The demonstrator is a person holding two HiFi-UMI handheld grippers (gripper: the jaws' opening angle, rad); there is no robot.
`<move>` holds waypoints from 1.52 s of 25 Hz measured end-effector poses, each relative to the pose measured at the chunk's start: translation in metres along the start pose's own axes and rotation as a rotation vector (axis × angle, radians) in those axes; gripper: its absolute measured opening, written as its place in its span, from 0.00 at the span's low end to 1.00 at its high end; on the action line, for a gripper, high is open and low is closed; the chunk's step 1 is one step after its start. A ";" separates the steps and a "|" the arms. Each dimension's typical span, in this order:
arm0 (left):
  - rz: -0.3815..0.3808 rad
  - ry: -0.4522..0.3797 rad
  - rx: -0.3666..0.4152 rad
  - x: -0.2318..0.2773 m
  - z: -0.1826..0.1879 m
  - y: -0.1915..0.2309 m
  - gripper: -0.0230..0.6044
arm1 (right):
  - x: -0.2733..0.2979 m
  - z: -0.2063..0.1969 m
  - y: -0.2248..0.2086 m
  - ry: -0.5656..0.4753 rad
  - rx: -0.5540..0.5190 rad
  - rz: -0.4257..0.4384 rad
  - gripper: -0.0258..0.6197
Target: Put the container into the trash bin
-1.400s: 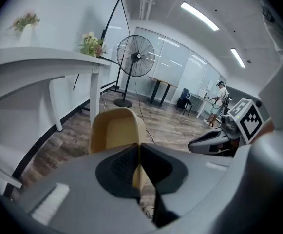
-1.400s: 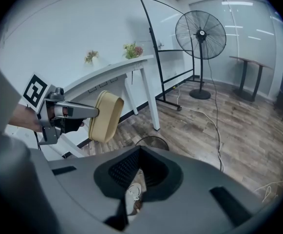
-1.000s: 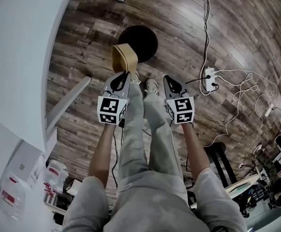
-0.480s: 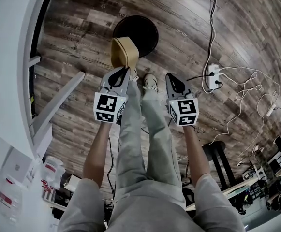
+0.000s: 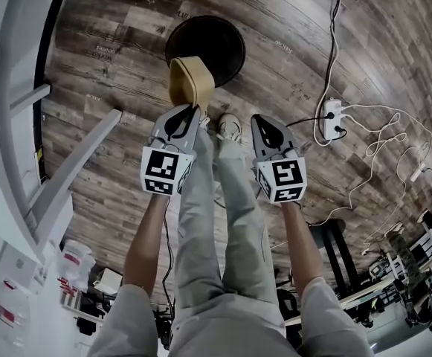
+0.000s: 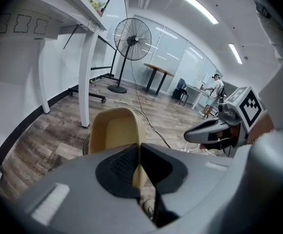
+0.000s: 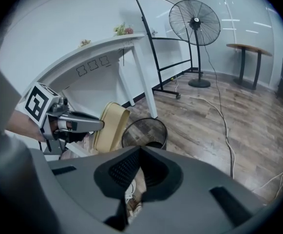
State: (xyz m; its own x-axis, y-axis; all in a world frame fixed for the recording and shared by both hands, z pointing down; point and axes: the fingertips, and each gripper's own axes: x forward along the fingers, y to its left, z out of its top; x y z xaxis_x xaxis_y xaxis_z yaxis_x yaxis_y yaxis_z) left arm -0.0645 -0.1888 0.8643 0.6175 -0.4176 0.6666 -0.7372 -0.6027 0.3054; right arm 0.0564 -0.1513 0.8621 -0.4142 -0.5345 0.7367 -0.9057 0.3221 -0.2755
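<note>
My left gripper is shut on the rim of a tan, shallow container, which hangs tilted on edge just in front of the round black mesh trash bin on the floor. In the left gripper view the container rises above my pinched jaws, its hollow side facing the camera. My right gripper is shut and holds nothing, level with the left one to its right. The right gripper view shows the container edge-on beside the bin, with the left gripper clamped on it.
A white table with slanted legs stands at the left. A white power strip and loose cables lie on the wooden floor to the right. The person's legs and shoes are below the grippers. A standing fan is far back.
Both grippers have sunk toward the floor, the left still carrying the container. In the head view the bin now looks larger and nearer to the container.
</note>
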 end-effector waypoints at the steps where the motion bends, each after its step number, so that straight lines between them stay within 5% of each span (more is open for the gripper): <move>1: -0.005 0.004 0.002 0.003 -0.003 0.000 0.08 | 0.002 -0.002 0.000 0.002 -0.003 0.002 0.06; 13: -0.051 0.025 0.099 0.043 -0.011 0.011 0.08 | 0.012 -0.034 0.003 0.049 0.008 0.016 0.06; 19: -0.073 0.055 0.204 0.062 -0.009 0.014 0.08 | 0.009 -0.037 0.000 0.056 0.024 0.018 0.06; 28: -0.094 0.206 0.423 0.092 -0.019 0.024 0.08 | 0.008 -0.034 -0.001 0.048 0.038 0.024 0.06; 38: -0.173 0.301 0.324 0.134 -0.039 0.035 0.08 | 0.007 -0.038 -0.009 0.061 0.061 0.010 0.06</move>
State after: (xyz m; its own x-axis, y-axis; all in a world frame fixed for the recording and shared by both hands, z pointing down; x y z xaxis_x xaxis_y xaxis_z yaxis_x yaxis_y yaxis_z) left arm -0.0181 -0.2390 0.9904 0.5815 -0.1061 0.8066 -0.4780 -0.8468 0.2332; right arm 0.0652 -0.1286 0.8936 -0.4189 -0.4826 0.7692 -0.9060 0.2782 -0.3189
